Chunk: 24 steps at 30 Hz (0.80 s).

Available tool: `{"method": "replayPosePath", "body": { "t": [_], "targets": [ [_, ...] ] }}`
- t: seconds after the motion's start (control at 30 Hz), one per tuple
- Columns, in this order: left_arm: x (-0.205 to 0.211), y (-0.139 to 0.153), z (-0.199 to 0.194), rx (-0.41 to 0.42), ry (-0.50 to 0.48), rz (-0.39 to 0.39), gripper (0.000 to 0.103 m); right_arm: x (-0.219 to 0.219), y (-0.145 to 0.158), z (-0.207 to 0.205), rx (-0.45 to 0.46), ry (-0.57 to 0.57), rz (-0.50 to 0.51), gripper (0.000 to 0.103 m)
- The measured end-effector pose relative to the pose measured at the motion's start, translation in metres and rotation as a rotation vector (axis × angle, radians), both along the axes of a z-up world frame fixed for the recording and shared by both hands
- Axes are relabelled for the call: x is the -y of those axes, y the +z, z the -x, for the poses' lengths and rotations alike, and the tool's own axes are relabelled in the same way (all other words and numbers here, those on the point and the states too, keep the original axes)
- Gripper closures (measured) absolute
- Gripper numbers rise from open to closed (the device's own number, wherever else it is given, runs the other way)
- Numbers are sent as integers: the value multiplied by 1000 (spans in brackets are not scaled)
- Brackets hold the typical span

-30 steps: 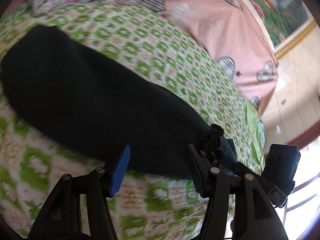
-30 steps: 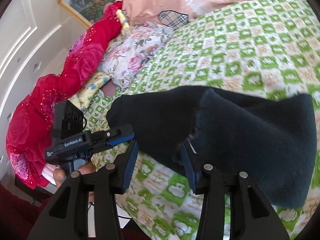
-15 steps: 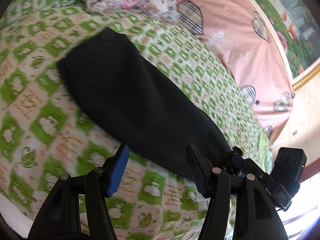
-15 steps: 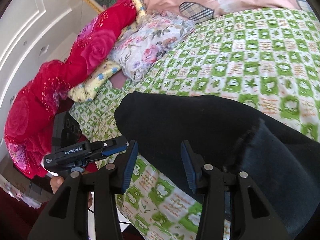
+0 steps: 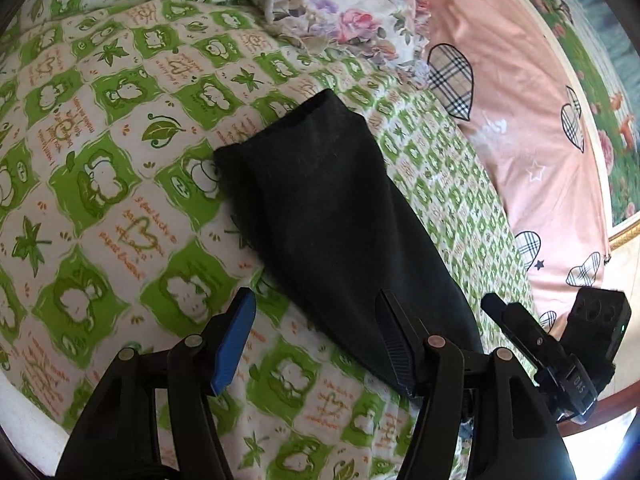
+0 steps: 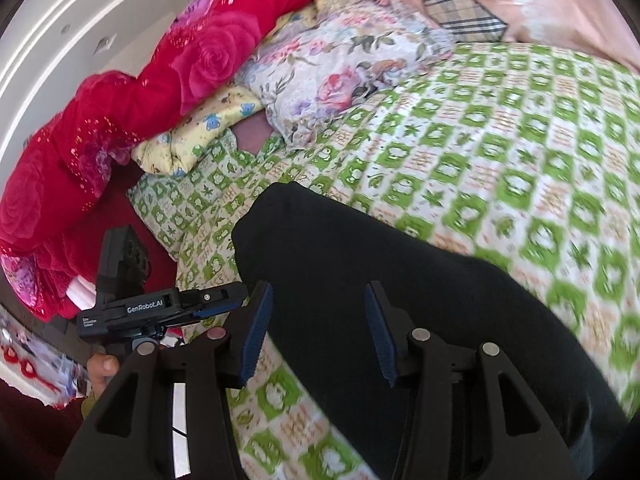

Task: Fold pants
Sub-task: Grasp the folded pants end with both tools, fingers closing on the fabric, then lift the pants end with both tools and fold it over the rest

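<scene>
I see the pants point(image 5: 328, 216) as a single long band of plain black, slightly fuzzy fabric, lying flat on the green-and-white patterned bedsheet point(image 5: 120, 184). From the left wrist view, the far end is a squared-off hem showing a narrow seam line, angled toward the floral pillow point(image 5: 344, 12). In the right wrist view the same garment point(image 6: 400, 300) runs diagonally, its rounded end near the bed's edge. No wrinkles of note are visible.

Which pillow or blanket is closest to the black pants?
The flowery pillow. It lies just past the far end of the pants on the green sheet. The pink quilt and red blanket lie farther off.
</scene>
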<state>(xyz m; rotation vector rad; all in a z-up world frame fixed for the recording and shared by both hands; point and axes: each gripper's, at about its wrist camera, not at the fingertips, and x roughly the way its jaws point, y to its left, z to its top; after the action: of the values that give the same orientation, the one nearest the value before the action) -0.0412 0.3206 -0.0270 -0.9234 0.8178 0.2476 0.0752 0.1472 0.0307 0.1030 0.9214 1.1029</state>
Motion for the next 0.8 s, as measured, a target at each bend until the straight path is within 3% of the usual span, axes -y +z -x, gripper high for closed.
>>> {"method": "replayPosePath", "body": {
  "t": [0.4, 0.8],
  "targets": [
    [-25, -14, -12, -2, 26, 73, 41, -80, 1, -44, 48, 140, 100, 54],
    [-37, -21, -17, 34, 31, 100, 41, -160, -29, -79, 48, 348, 237, 54]
  ]
}}
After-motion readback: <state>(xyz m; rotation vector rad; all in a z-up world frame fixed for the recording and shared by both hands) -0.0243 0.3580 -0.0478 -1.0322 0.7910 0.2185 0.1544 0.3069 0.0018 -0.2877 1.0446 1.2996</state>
